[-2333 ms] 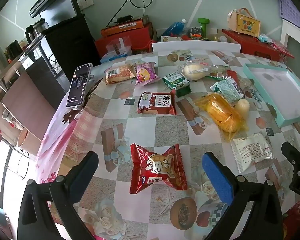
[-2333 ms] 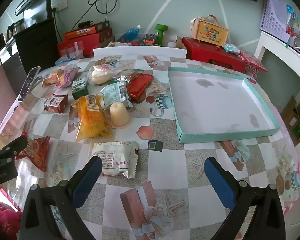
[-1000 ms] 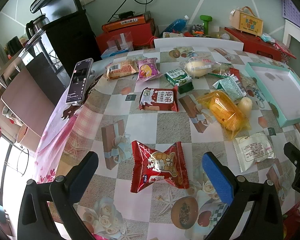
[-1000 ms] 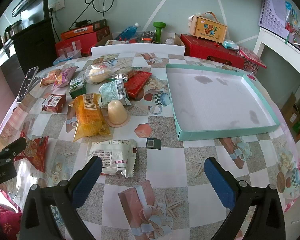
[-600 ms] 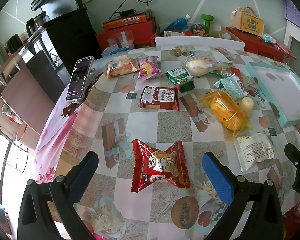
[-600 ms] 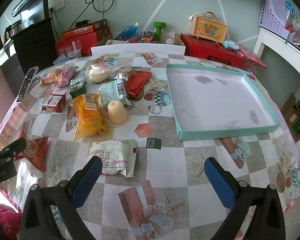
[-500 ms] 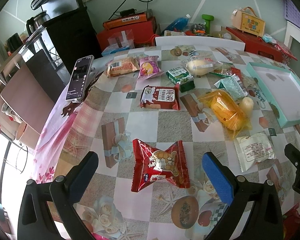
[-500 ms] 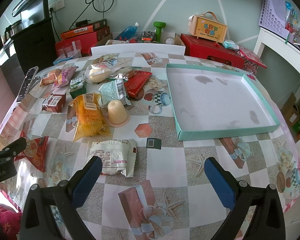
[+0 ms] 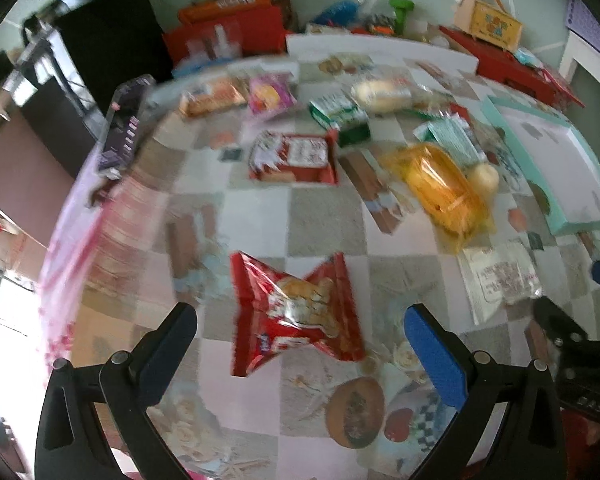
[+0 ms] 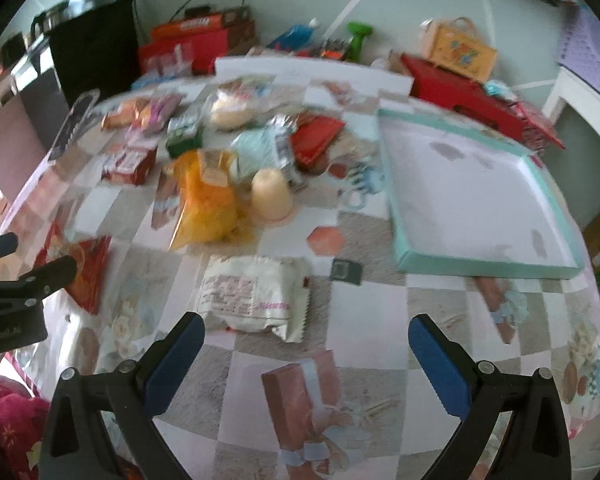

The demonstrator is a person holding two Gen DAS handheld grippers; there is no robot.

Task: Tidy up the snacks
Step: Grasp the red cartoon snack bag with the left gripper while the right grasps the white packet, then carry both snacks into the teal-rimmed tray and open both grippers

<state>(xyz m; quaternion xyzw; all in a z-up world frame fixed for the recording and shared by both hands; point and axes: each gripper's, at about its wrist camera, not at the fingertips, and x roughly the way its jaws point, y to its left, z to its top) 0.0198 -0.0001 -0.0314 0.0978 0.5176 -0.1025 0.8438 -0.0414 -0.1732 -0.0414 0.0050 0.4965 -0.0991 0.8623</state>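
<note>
Several wrapped snacks lie on a table with a patterned cloth. A red snack bag [image 9: 296, 312] lies just ahead of my open, empty left gripper [image 9: 298, 328]. A white snack packet [image 10: 256, 296] lies just ahead of my open, empty right gripper [image 10: 306, 338], toward its left finger. An orange bag [image 10: 206, 200], a pale jelly cup [image 10: 270, 194] and a red-and-white packet [image 9: 294, 158] lie farther back. A shallow teal tray [image 10: 484, 266] with a white floor sits at the right, with nothing in it.
A phone [image 9: 126, 132] lies at the table's left edge. Red boxes [image 10: 460, 88] and a small yellow case [image 10: 462, 50] stand behind the table. A black cabinet [image 9: 104, 36] stands at the back left. The left gripper shows at the right wrist view's left edge [image 10: 20, 280].
Both views have gone blurred with motion. Both grippers have moved forward and down toward the table; the red bag and the white packet now sit closer to the fingers.
</note>
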